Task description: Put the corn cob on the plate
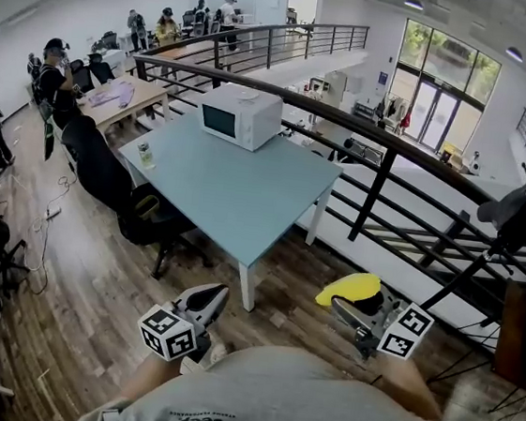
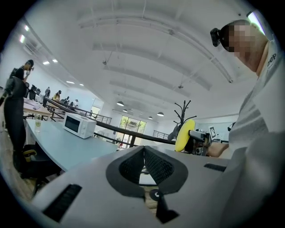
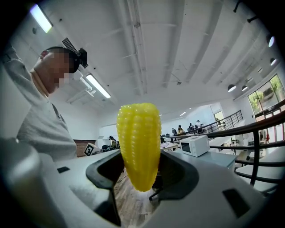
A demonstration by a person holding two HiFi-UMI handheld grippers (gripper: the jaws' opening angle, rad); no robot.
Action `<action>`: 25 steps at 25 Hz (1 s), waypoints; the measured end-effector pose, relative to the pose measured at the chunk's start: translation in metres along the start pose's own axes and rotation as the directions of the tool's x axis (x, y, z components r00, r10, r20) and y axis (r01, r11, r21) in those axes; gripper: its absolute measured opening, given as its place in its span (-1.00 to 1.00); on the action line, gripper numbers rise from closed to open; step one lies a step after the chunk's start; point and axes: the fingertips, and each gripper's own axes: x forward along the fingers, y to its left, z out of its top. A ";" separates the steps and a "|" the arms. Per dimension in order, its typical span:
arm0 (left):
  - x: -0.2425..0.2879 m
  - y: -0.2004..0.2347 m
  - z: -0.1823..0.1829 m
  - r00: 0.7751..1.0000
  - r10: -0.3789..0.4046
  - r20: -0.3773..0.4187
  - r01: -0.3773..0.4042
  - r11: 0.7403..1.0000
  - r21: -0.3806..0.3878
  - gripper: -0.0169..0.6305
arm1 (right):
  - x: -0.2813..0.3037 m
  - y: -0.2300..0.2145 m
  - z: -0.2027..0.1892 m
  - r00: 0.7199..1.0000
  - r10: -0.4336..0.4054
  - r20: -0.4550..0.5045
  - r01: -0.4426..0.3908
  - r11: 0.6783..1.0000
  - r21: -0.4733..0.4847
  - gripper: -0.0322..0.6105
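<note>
Corn cob (image 3: 139, 142) sits clamped between the jaws of the right gripper (image 3: 140, 165). The pads press on its lower part from both sides, so the jaws stand wide only because the cob is fat. It stands upright with the rounded tip up and most of its length poking above the jaws. That looks like a grip picked so it can be set down without the pads getting in the way.

Left gripper (image 2: 143, 155) is a different story. Its ribbed pads meet at the tips with nothing between them, so it's just along for the ride. It's probably kept closed and out of the way since one gripper is enough for this job.

Both are held low and close in front of the person, roughly level, above the wooden floor (image 1: 92, 299). Further out there's a pale blue table (image 1: 237, 192) with a white microwave (image 1: 241, 116) on it, and a dark railing (image 1: 381, 171) behind. No plate shows in any view, so the guess is the carrying comes first, with the cob nowhere near a spot to land.
</note>
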 end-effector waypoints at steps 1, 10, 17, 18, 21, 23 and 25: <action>0.004 0.012 0.004 1.000 -0.010 0.002 0.010 1.000 0.002 -0.89 | 0.010 -0.005 0.001 1.000 -0.011 0.002 0.011 1.000 -0.006 -0.12; 0.021 0.138 0.070 0.996 -0.081 0.025 0.080 0.996 0.027 -0.89 | 0.136 -0.034 0.020 0.998 -0.062 0.016 0.062 0.998 -0.021 -0.12; 0.014 0.230 0.090 0.997 -0.073 0.025 0.073 0.997 0.002 -0.89 | 0.226 -0.052 0.029 0.998 -0.069 0.003 0.069 0.997 -0.033 -0.12; 0.013 0.241 0.091 0.997 -0.070 0.024 0.070 0.998 -0.006 -0.89 | 0.237 -0.054 0.028 0.998 -0.068 -0.003 0.068 0.997 -0.034 -0.12; 0.016 0.270 0.092 0.997 -0.068 0.021 0.069 0.997 -0.020 -0.89 | 0.264 -0.062 0.024 0.998 -0.067 -0.018 0.066 0.997 -0.033 -0.12; 0.019 0.286 0.095 0.997 -0.074 0.020 0.074 0.997 -0.021 -0.89 | 0.281 -0.070 0.023 0.997 -0.070 -0.024 0.069 0.997 -0.029 -0.12; 0.021 0.299 0.098 0.997 -0.079 0.019 0.079 0.997 -0.021 -0.89 | 0.296 -0.076 0.023 0.997 -0.071 -0.027 0.070 0.997 -0.026 -0.12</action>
